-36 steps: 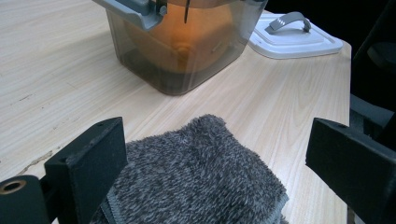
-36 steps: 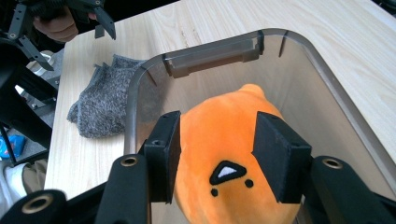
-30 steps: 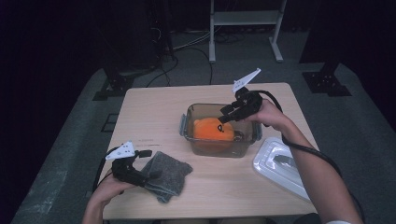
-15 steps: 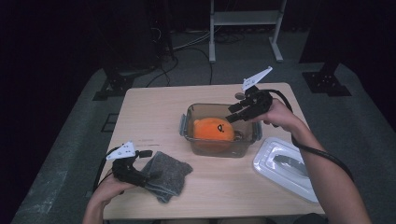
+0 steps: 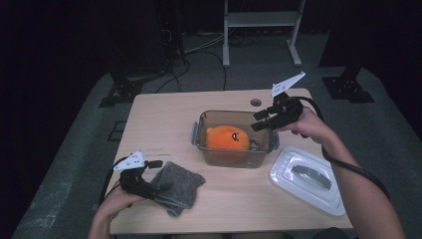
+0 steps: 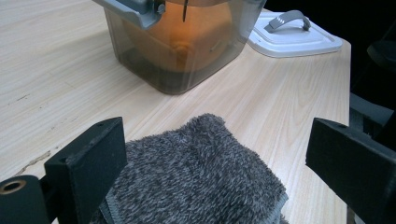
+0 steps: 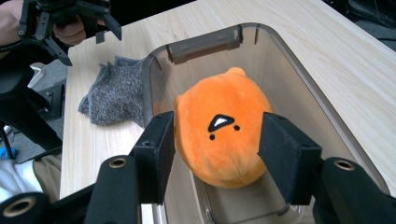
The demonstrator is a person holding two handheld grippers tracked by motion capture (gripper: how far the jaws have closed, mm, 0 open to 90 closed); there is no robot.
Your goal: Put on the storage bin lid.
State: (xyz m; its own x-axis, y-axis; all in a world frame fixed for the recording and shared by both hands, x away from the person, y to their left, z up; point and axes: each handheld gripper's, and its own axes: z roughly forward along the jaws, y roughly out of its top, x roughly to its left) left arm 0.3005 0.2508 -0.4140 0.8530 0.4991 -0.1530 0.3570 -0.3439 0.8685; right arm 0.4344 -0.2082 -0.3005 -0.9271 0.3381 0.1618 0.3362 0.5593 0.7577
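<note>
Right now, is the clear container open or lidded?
Open. The container has no lid on it; the orange plush toy sits uncovered inside, and the white lid lies flat on the table beside it.

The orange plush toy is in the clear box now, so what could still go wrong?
1. The right gripper, jaws just opened and empty, hangs by the clear plastic box's rim; a bump might shove the box.
2. The orange plush toy rises near the rim, so the white lid with grey handle, lying beside the box, might not shut easily.
3. The left gripper straddles the grey fuzzy cloth and could drag it.
</note>
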